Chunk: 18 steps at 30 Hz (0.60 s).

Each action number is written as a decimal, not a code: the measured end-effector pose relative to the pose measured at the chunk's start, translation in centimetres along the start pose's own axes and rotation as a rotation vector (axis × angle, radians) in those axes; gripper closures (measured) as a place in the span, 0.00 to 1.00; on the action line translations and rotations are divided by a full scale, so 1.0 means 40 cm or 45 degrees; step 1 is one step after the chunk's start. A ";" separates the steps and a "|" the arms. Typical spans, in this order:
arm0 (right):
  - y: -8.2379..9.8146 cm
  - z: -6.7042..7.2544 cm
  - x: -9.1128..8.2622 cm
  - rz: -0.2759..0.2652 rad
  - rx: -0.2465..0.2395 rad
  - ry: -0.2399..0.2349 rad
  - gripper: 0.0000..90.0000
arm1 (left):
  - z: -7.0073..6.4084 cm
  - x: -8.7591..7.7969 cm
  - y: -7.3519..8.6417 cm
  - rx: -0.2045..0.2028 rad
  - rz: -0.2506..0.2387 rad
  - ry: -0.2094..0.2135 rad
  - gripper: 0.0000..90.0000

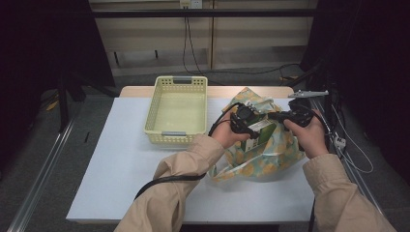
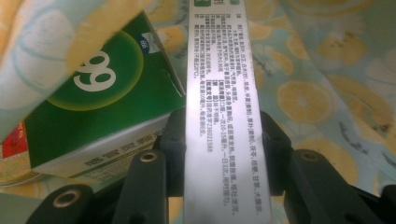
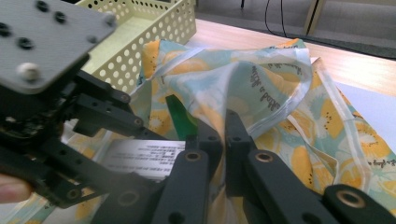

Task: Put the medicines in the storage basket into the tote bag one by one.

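A lemon-print fabric bag [image 1: 270, 157] lies on the white table [image 1: 125, 159] at the right. My left gripper [image 1: 247, 122] is at the bag's mouth, shut on a narrow green box with a white printed side [image 2: 218, 93]; the jaws press on both of its faces. That box [image 1: 261, 133] sticks up out of the bag. A second green box [image 2: 100, 105] lies just left of it among the fabric. My right gripper [image 3: 224, 135] is shut on a raised fold of the bag's cloth [image 3: 261, 88], close beside the left gripper [image 3: 56, 93].
A pale yellow perforated basket [image 1: 176, 133] stands on the table left of the bag, with nothing visible in it. Cables trail from both grippers over the table. Dark stands and rails flank the table on both sides.
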State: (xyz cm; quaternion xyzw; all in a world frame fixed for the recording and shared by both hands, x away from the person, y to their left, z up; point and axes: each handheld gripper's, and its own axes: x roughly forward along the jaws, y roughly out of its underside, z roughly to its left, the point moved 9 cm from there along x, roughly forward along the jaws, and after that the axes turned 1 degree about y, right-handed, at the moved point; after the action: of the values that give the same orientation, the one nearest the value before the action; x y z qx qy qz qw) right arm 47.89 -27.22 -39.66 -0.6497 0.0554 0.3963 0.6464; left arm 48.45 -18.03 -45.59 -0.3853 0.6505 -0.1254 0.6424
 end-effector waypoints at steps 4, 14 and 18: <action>-0.001 -0.001 -0.002 0.001 0.003 0.000 0.99 | 0.014 0.012 -0.012 -0.036 -0.027 -0.013 0.70; 0.000 0.004 0.004 0.003 0.011 -0.005 0.99 | 0.034 0.046 -0.030 -0.112 -0.083 -0.084 0.49; 0.005 0.004 0.009 0.006 0.014 -0.005 0.98 | 0.019 0.030 -0.016 -0.130 -0.086 -0.013 0.32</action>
State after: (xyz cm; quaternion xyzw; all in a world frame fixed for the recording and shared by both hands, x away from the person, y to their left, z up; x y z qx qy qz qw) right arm 47.95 -26.94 -40.00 -0.6451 0.0578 0.3990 0.6491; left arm 49.54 -18.99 -46.17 -0.4399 0.6394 -0.1119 0.6206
